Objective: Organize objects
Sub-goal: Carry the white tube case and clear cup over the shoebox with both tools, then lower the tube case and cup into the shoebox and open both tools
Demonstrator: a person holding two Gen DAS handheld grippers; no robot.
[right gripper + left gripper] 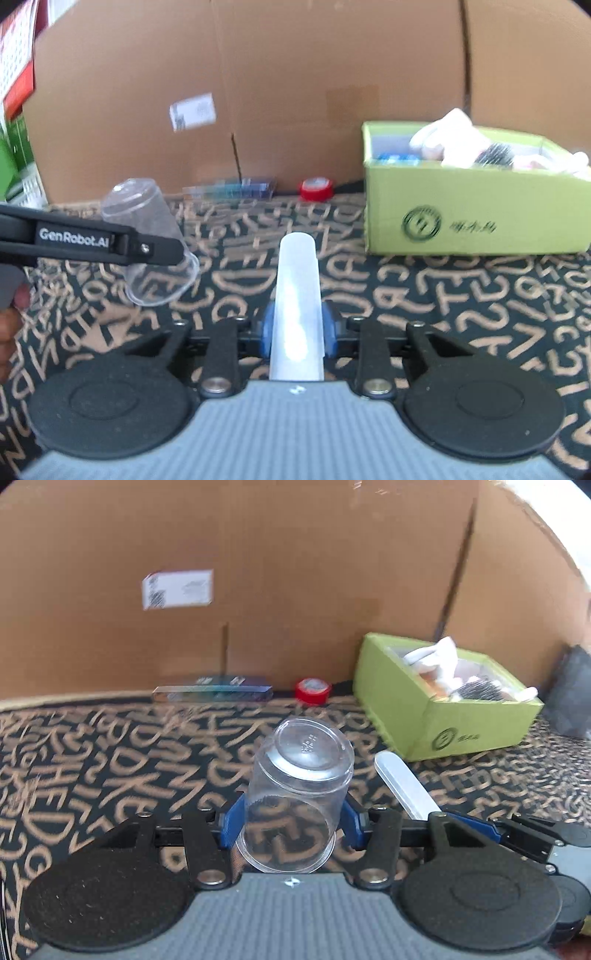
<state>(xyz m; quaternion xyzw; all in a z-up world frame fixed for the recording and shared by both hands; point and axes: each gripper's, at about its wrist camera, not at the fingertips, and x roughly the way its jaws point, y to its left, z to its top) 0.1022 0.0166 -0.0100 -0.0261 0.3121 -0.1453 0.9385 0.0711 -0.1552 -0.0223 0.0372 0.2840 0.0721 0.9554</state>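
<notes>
My left gripper (291, 823) is shut on a clear plastic cup (299, 797), blue pads pressing its sides near the rim. The cup is tipped with its base pointing away. The right wrist view shows the same cup (151, 236) lifted above the cloth in the left gripper (155, 251). My right gripper (297, 332) is shut on a long translucent white case (297, 295) that sticks out forward between the pads. In the left wrist view that case (404, 784) pokes up just right of the cup.
A green cardboard box (472, 206) with white and dark items stands at the right. A red tape roll (316, 188) and a flat blue packet (232, 188) lie against the brown cardboard wall (258, 572). Black cloth with tan lettering (110, 768) covers the surface. A hand (7, 332) shows at the left.
</notes>
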